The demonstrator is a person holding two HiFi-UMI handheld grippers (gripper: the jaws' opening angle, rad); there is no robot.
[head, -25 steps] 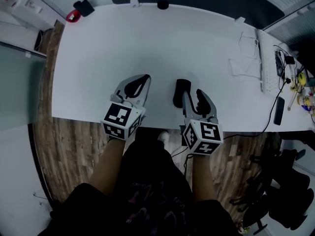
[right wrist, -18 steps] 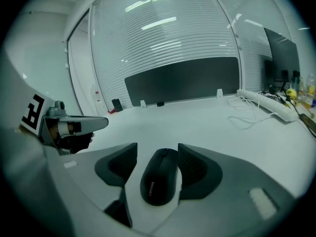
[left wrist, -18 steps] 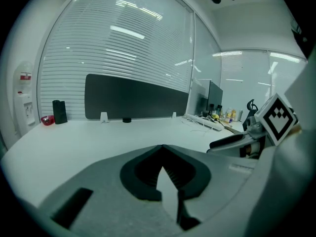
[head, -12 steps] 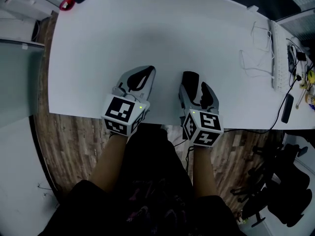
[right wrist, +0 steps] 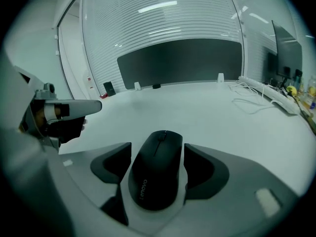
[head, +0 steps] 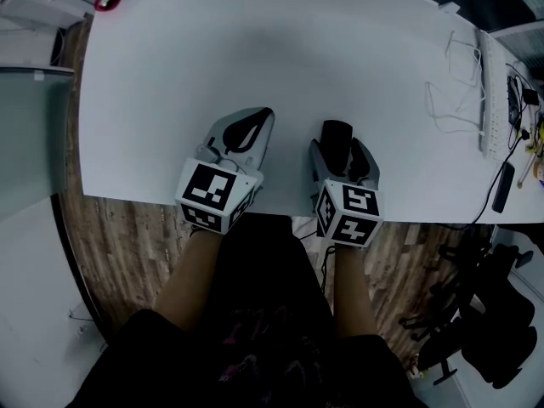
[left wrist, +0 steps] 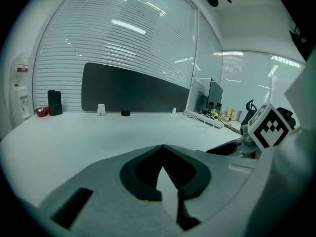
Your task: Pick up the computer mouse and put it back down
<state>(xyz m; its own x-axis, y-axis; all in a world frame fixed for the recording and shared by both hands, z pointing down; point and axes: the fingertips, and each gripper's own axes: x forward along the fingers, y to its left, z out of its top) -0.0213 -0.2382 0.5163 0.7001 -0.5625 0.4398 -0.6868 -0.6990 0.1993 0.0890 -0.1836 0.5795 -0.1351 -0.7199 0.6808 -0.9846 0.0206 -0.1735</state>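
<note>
The right gripper [head: 342,153] stands wide, its jaws having just been opening. The computer mouse [right wrist: 155,172] lies lengthwise between them, nose pointing away from the gripper, with a sliver of gap at either pad, so the pads no longer seem to press on it. Under the gripper, the mouse looks to be resting on the white bench [head: 170,100], close to the near edge. Off to its left, the left gripper [left wrist: 163,149] hangs over the bench with its jaws closed tip to tip on nothing. By my reading, the set-down is all but done; what is left is drawing the right gripper back clear of the mouse.
</note>
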